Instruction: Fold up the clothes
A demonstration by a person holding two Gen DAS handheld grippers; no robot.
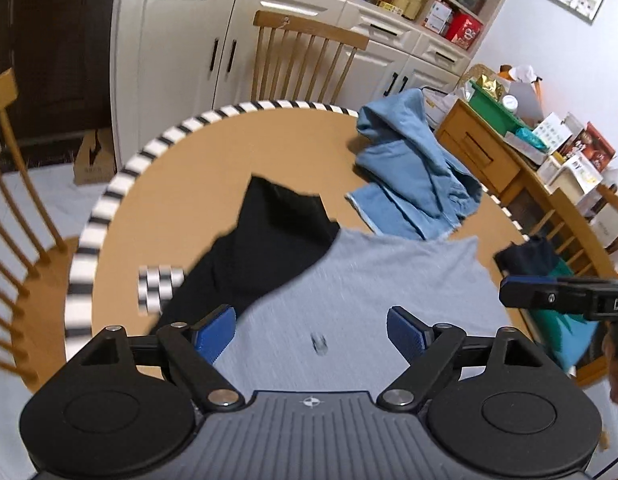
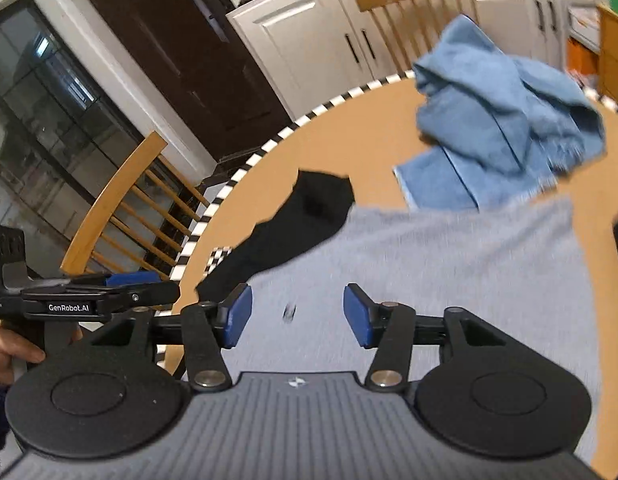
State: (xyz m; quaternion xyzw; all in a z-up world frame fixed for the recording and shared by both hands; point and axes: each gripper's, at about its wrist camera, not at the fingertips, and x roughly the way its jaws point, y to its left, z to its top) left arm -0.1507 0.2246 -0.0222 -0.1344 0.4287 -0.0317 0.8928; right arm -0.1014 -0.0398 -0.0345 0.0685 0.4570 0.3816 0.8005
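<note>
Left wrist view: the left gripper (image 1: 311, 330) stands wide and empty above the grey garment (image 1: 369, 280), which lies spread on the round table (image 1: 181, 184). The right gripper (image 2: 297, 314) hangs likewise agape over the same cloth. A black garment (image 1: 265, 248) pokes from beneath; a crumpled blue hoodie (image 1: 413, 176) lies beyond. Judging so, an edge wants pinching; whether this cloth is already folded, I cannot tell.

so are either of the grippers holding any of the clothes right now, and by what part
Nothing is held. The left gripper and the right gripper both stand open above the flat light grey cotton garment, with no cloth between the blue pads.
</note>
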